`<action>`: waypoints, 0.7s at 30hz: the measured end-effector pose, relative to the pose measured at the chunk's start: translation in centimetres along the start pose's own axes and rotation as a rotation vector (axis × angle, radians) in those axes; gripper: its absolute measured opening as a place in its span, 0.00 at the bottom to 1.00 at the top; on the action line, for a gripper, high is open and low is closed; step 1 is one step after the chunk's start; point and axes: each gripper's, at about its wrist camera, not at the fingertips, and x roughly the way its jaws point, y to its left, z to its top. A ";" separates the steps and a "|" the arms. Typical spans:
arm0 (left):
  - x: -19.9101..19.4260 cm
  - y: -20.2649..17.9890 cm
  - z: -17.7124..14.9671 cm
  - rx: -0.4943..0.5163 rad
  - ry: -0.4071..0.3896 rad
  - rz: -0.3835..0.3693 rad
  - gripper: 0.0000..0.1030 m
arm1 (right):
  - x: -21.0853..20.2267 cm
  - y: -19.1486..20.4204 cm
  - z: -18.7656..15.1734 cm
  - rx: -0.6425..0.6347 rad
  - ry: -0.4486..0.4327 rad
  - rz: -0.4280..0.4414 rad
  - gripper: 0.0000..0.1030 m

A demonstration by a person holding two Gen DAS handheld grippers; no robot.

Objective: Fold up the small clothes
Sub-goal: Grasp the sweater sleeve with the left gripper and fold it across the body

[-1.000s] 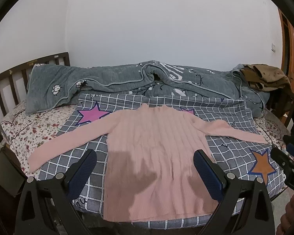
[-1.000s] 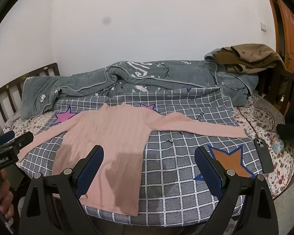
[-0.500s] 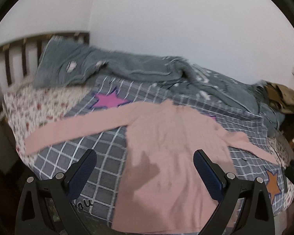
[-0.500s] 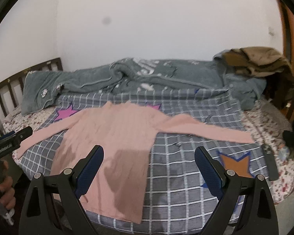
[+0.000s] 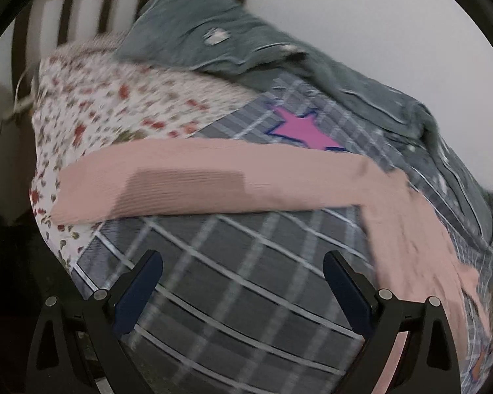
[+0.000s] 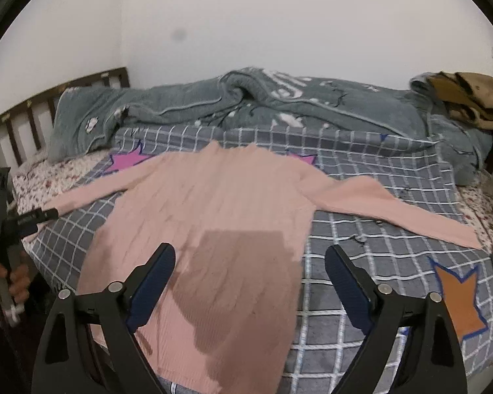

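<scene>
left hand-held gripper (image 5: 243, 290) is wide open, holding nothing, tilted and hovering over the checked blanket (image 5: 246, 282) just short of the left sleeve (image 5: 194, 180); right hand-held gripper (image 6: 249, 282) is also wide open and empty, level over the hem of the pink sweater (image 6: 213, 216), which lies flat on the bed with both sleeves spread. i judge this as the approach for the first fold. next i need to close on the cuff end and carry the sleeve across the body.

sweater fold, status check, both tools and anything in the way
Left tool open, empty. Right tool open, empty. Pink sweater flat, sleeves spread, unfolded. Nothing on it.
</scene>
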 end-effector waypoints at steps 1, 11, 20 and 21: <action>0.7 1.1 0.3 -0.017 0.010 -0.011 0.91 | 0.4 0.0 -0.1 0.005 0.004 0.003 0.85; 4.0 8.3 2.5 -0.232 0.005 -0.018 0.82 | 4.9 2.3 0.6 -0.012 0.025 0.010 0.85; 4.4 10.3 4.4 -0.309 -0.046 0.134 0.39 | 7.5 2.1 1.7 -0.058 0.013 -0.003 0.85; 4.1 10.0 4.7 -0.288 -0.061 0.168 0.20 | 7.9 1.8 2.0 -0.060 0.010 0.001 0.85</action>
